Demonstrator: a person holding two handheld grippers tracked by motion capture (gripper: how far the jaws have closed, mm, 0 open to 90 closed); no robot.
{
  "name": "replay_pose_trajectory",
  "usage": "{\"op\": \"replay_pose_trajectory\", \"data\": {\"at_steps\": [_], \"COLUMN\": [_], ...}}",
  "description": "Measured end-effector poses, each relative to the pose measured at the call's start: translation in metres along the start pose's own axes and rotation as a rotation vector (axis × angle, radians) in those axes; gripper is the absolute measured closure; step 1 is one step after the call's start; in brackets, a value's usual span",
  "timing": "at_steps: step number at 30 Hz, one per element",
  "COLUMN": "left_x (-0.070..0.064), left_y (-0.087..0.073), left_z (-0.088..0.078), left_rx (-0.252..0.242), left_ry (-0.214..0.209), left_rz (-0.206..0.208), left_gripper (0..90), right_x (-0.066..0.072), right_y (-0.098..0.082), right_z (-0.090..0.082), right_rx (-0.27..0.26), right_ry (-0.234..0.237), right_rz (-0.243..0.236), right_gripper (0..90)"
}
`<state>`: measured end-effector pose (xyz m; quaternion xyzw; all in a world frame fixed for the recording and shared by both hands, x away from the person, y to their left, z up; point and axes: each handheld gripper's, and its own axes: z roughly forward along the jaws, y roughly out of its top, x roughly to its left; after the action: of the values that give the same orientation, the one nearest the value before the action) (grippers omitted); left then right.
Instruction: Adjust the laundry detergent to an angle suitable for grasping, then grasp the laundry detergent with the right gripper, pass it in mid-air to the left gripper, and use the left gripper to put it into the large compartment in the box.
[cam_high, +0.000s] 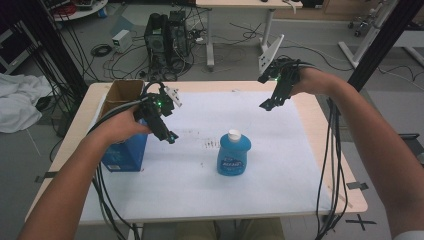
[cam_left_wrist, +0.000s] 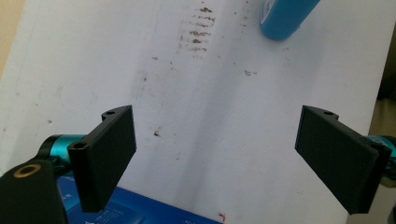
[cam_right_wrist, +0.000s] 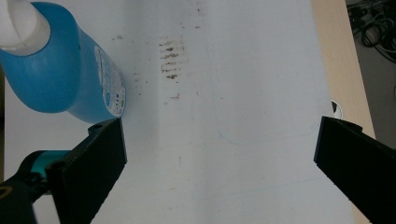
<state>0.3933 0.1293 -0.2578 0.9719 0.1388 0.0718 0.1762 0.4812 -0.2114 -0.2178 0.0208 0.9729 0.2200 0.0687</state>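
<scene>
Both grippers (cam_high: 169, 136) (cam_high: 265, 103) wide apart, blue bottle (cam_high: 233, 155) btwn, upright

A bottle (cam_high: 234, 154) stands upright near the middle of the surface (cam_high: 300, 210), on a paper sheet (cam_high: 200, 185). An open cardboard box (cam_high: 122, 130) sits well to its left, at the surface's left edge.
</scene>
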Motion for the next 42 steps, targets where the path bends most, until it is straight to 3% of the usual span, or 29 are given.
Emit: {"op": "replay_pose_trajectory", "data": {"at_steps": [1,10,15,19,20,23,24,25,26,27,30,31,34,36,42], "left_x": [0.002,0.001,0.003,0.002,0.003,0.003,0.002,0.003,0.002,0.003,0.001,0.002,0.002,0.000,0.000], "left_y": [0.000,-0.003,-0.001,-0.001,-0.001,-0.001,-0.001,-0.001,-0.001,-0.001,-0.001,-0.001,-0.001,-0.001,0.000], "left_z": [-0.002,0.001,0.000,0.002,0.000,0.000,0.001,0.000,0.001,0.000,0.001,0.000,0.001,0.003,0.005], "left_rx": [0.017,-0.014,0.003,-0.012,0.006,-0.012,-0.033,-0.020,-0.031,-0.012,-0.025,-0.015,-0.016,-0.037,-0.012], "left_ry": [0.002,0.001,0.001,0.001,0.004,0.009,0.011,0.008,0.008,0.013,0.008,0.008,0.015,0.018,0.013], "left_rz": [0.024,0.010,0.028,0.012,0.026,0.017,-0.005,0.010,0.000,0.022,0.007,0.025,0.023,-0.001,0.031], "left_gripper": [12.5,12.5,12.5,12.5,12.5,12.5,12.5,12.5,12.5,12.5,12.5,12.5,12.5,12.5,12.5], "right_x": [0.001,0.007,0.009,0.009,0.009,0.011,0.010,0.011,0.011,0.012,0.012,0.012,0.011,0.011,0.012], "right_y": [0.000,-0.005,-0.012,-0.018,-0.020,-0.023,-0.025,-0.026,-0.028,-0.029,-0.035,-0.037,-0.043,-0.046,-0.054], "right_z": [0.000,-0.006,-0.005,-0.005,-0.005,-0.007,-0.007,-0.007,-0.007,-0.007,-0.006,-0.006,-0.005,-0.005,-0.004], "right_rx": [0.002,-0.005,-0.008,-0.019,-0.022,-0.028,-0.036,-0.028,-0.031,-0.034,-0.045,-0.047,-0.065,-0.083,-0.095], "right_ry": [-0.001,-0.002,0.000,-0.004,-0.009,-0.011,-0.010,-0.011,-0.008,-0.009,-0.006,-0.008,-0.013,-0.019,-0.020], "right_rz": [0.001,-0.005,0.007,0.018,0.023,0.063,0.048,0.065,0.061,0.063,0.070,0.074,0.079,0.085,0.088], "right_gripper": [1.4,1.4,1.4,1.4,1.4,1.4,1.4,1.4,1.4,1.4,1.4,1.4,1.4,1.4,1.4]}}
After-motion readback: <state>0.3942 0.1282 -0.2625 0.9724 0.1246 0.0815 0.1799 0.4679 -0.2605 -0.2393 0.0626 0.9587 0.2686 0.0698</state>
